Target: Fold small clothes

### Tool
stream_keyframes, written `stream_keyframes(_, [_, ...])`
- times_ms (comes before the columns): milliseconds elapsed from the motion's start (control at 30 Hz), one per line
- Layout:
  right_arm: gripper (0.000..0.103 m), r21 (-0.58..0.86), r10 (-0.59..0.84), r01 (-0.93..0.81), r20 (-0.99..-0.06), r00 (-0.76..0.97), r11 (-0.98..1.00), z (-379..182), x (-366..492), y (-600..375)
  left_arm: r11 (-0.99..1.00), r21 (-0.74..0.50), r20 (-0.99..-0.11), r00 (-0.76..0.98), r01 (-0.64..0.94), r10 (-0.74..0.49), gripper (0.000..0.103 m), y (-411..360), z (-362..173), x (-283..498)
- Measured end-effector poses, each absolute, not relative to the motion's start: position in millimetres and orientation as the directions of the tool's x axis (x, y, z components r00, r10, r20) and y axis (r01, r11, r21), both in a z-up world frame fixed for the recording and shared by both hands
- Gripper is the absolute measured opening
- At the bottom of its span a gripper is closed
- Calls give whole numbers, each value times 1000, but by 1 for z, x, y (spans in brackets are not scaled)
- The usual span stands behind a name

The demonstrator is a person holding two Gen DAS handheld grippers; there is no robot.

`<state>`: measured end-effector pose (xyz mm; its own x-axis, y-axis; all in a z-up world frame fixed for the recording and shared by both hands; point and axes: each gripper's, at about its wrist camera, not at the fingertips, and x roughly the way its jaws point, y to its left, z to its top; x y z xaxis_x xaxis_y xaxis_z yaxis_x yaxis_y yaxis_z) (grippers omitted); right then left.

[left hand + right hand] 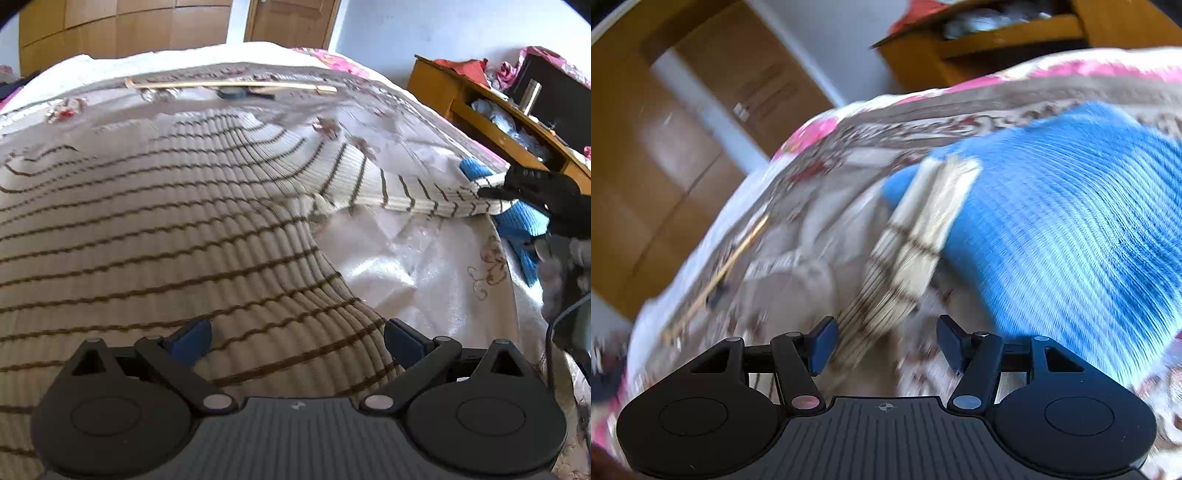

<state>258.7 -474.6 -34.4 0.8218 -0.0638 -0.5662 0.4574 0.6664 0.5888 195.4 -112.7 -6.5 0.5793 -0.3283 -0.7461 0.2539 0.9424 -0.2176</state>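
The left gripper (297, 345) stood wide open at the bottom of its own view, its blue-padded fingers (192, 341) spread far apart above the body of a cream ribbed sweater with thin brown stripes (155, 236); nothing lay between the jaws, and whether the pads touched the knit could not be told. The sweater filled the left and centre of that frame, spread over a pale floral bedspread (417, 266), with one sleeve (406, 184) running out toward the right edge. There the right gripper (532, 192) appeared as a dark shape at the sleeve's cuff, beside a blue knit garment (521, 221); from this view its grip on the cuff could not be judged. In the right wrist view, which was blurred, the right gripper (886, 343) was open about as wide, its fingers (823, 343) held apart with the striped sleeve (912, 243) running up from the gap toward the centre of the frame, close by the left finger but not pinched. The blue knit garment (1071, 229) covered the right half of that view, and the sleeve's end lay over its left edge. A long wooden stick (229, 85) lay across the bed near the top of the left view, and a wooden shelf unit (491, 122) stood at the upper right.
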Motion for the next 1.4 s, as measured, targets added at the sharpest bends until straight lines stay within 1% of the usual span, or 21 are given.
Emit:
stream_keyframes(100, [61, 644, -63, 445, -525, 848, 623, -44, 267, -484, 941, -206, -746, 580, 268, -328, 103, -116, -11, 191])
stream_keyframes(133, [60, 642, -71, 449, -525, 848, 621, -45, 269, -483, 941, -203, -745, 580, 272, -329, 103, -115, -11, 189])
stream_keyframes(167, [52, 633, -76, 456, -532, 843, 626, -44, 272, -480, 939, -203, -746, 578, 276, -331, 103, -113, -11, 186])
stream_keyframes(200, [39, 623, -80, 462, -541, 837, 631, -42, 274, -476, 938, -204, -747, 575, 279, -334, 103, -111, -10, 184])
stream_keyframes(233, [30, 621, -75, 461, -544, 836, 634, -38, 275, -473, 936, -210, -746, 573, 282, -340, 103, -107, -8, 182])
stream_keyframes(267, [18, 619, -67, 448, -538, 840, 645, -32, 275, -467, 934, -218, -743, 573, 283, -347, 103, -102, -5, 180])
stream_keyframes(300, [15, 609, -64, 430, -528, 847, 666, -23, 276, -460, 932, -225, -739, 574, 283, -353, 103, -97, -3, 178])
stream_keyframes(367, [14, 574, -54, 375, -498, 866, 728, -2, 280, -437, 932, -237, -727, 586, 275, -358, 103, -83, 5, 172])
stream_keyframes(433, [14, 548, -14, 298, -463, 886, 782, 20, 287, -406, 935, -241, -715, 604, 261, -352, 103, -67, 11, 166])
stream_keyframes(533, [14, 518, 106, 136, -411, 905, 844, 52, 304, -342, 945, -250, -702, 633, 209, -326, 103, -35, 19, 156])
stream_keyframes(633, [14, 438, 226, -36, -391, 892, 898, 72, 319, -263, 958, -251, -689, 669, 140, -278, 103, 1, 20, 147])
stream_keyframes(733, [13, 282, 327, -223, -409, 852, 933, 73, 329, -169, 968, -248, -678, 705, 48, -209, 103, 36, 16, 142])
stream_keyframes(833, [13, 139, 425, -409, -466, 776, 902, 50, 331, -86, 960, -280, -665, 726, -23, -176, 103, 65, 10, 144])
stream_keyframes(900, [12, 48, 443, -493, -522, 729, 869, 27, 325, -42, 954, -294, -667, 726, -48, -169, 103, 82, 3, 148])
stream_keyframes(967, [13, 0, 436, -538, -584, 684, 843, 6, 321, -16, 958, -281, -680, 716, -53, -160, 103, 89, -4, 152])
stream_keyframes(1000, [16, -9, 425, -541, -608, 670, 841, -1, 319, -9, 965, -256, -692, 706, -45, -151, 103, 89, -8, 155])
stream_keyframes(1067, [17, -43, 403, -540, -617, 676, 841, -8, 315, -4, 974, -226, -704, 695, -21, -148, 103, 87, -14, 159])
stream_keyframes(1133, [17, -60, 403, -551, -617, 676, 832, -10, 312, -5, 975, -223, -698, 697, 5, -163, 103, 87, -15, 155])
stream_keyframes(1300, [22, -113, 402, -586, -624, 671, 803, -3, 312, 4, 960, -279, -688, 695, 13, -209, 103, 94, -14, 155])
stream_keyframes(1367, [22, -106, 411, -591, -621, 668, 800, 1, 311, 5, 953, -302, -684, 695, 6, -221, 103, 97, -13, 155])
stream_keyframes(1400, [15, -106, 397, -578, -627, 671, 809, 3, 313, 6, 950, -312, -681, 697, 1, -225, 103, 97, -12, 152])
